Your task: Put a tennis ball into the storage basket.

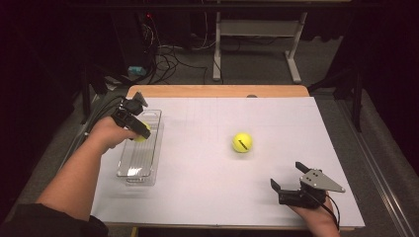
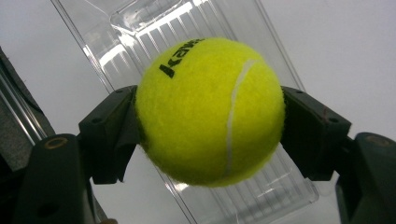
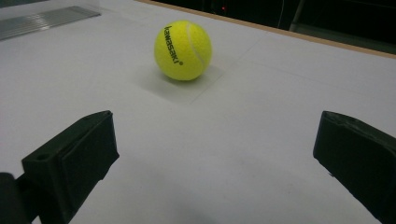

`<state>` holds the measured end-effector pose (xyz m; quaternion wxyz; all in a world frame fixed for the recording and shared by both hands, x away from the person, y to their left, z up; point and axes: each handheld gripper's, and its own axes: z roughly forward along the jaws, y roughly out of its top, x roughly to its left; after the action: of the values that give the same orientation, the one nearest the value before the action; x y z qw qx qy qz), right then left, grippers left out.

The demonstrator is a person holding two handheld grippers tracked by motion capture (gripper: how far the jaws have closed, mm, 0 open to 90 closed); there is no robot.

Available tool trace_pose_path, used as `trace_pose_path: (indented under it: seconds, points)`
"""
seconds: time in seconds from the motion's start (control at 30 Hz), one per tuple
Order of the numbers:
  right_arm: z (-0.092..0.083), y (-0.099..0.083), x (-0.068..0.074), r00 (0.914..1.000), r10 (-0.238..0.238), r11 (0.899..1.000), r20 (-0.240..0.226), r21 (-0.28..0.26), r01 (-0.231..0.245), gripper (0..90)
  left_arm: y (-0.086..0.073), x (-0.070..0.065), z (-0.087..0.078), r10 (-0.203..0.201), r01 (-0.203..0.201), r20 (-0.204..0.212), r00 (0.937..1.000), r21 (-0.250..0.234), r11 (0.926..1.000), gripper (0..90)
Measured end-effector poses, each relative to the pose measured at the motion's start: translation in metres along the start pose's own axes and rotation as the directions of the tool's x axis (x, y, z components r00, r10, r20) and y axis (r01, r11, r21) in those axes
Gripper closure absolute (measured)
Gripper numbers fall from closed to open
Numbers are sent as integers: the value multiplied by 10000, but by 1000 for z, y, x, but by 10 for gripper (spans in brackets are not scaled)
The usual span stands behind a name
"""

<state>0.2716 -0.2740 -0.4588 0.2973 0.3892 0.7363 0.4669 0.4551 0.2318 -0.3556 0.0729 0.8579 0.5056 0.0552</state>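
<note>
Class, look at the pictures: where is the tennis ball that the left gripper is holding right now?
In the high view, the held tennis ball is at the table's left, clamped in the left gripper above the clear plastic tray.

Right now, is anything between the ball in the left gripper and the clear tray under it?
Nothing visible: the left gripper holds the tennis ball directly over the clear tray, whose ribbed floor looks bare.

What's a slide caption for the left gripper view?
Left gripper clamps a yellow tennis ball above the clear plastic tray.
</note>
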Motion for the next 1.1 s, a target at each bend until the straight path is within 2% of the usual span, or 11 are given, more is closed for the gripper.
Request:
trace_pose_path:
  seconds: [0.37, 0.53, 0.57, 0.63, 0.67, 0.73, 0.97, 1.1]
  points:
    - [1, 0, 1, 10000, -68, 10000, 8, 25, 68, 0, 6, -3, 12, 178, -176, -68, 9998, 233, 9996, 261]
    - [0, 0, 1, 10000, -80, 10000, 10, 26, 80, 0, 7, -4, 12, 93, -90, -130, 9999, 186, 9998, 259]
    - [0, 0, 1, 10000, -80, 10000, 10, 26, 80, 0, 7, -4, 12, 93, -90, -130, 9999, 186, 9998, 251]
    - [0, 0, 1, 10000, -85, 10000, 19, 18, 84, 0, 7, -4, 10, -41, 42, -115, 9999, 97, 9999, 80]
    - [0, 0, 1, 10000, -85, 10000, 19, 18, 84, 0, 7, -4, 9, -66, 66, 26, 10000, 110, 9999, 80]
    - [0, 0, 1, 10000, -88, 10000, 21, 7, 88, 0, 5, -5, 4, 79, -81, 192, 9998, 125, 9999, 10]
    - [-1, 0, 0, 10000, -60, 10000, 54, -16, 60, 0, 1, -8, -2, 27, -28, 236, 9997, 9, 10000, 6]
    - [-1, 0, 0, 10000, -44, 10000, 51, -9, 44, 0, 0, -17, -4, 265, -265, 296, 9992, -9, 9996, 6]
